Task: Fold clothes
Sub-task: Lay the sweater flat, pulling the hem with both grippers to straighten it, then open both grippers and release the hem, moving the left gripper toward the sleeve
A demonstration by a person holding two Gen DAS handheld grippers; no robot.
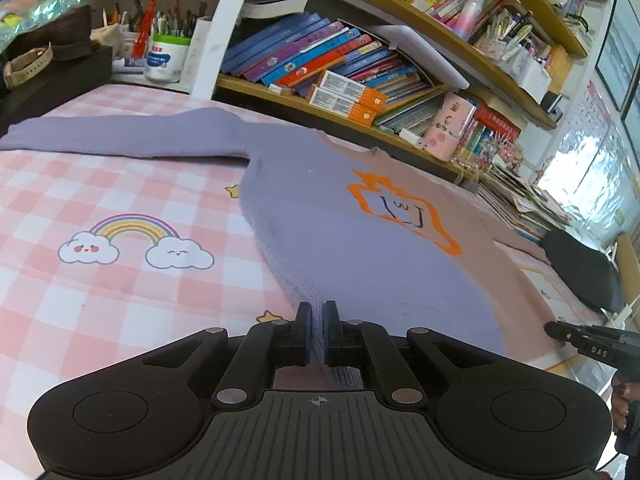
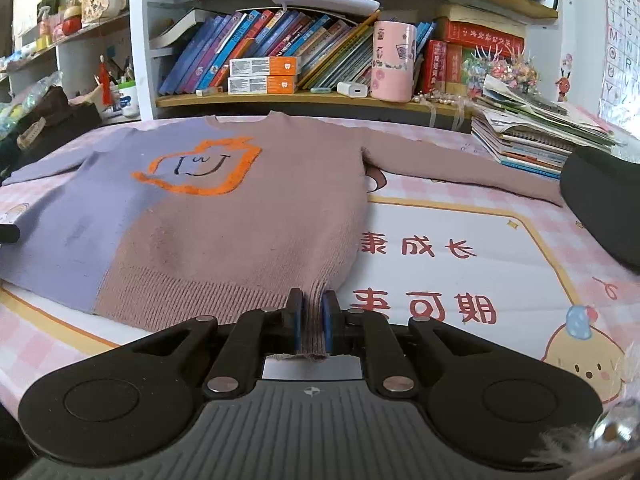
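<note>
Lying flat and face up on the surface [image 2: 440,264], the knitted sweater [image 2: 224,216] is spread with its neckline toward the far edge, below the bookshelf [image 2: 320,98], and its ribbed hem at the near edge. The knit is two-toned: lilac on one half, dusty pink on the other, with an orange outlined star-like motif [image 2: 200,166] straddling the colour seam. Each sleeve extends sideways toward a side edge of the surface.

The left hand-held gripper [image 1: 317,312] is closed, its blue pads pinching the lilac hem corner of the sweater [image 1: 340,240]. The right hand-held gripper [image 2: 310,300] is likewise closed on the pink hem corner; ribbed fabric is bunched between the pads and protrudes behind them.

The surface covering [image 1: 120,184] is a smooth printed mat, pink-and-white checked.

View differences:
- The left wrist view shows the rainbow-and-cloud print [image 1: 134,244] beside the lilac half, the lilac sleeve in full, and the black tip of the right hand-held gripper at the picture's right edge.
- The right wrist view shows the framed panel of red characters [image 2: 420,276] beside the pink half, the pink sleeve reaching a dark rounded object [image 2: 600,204], and a stack of booklets [image 2: 532,136] at the far right corner.
</note>
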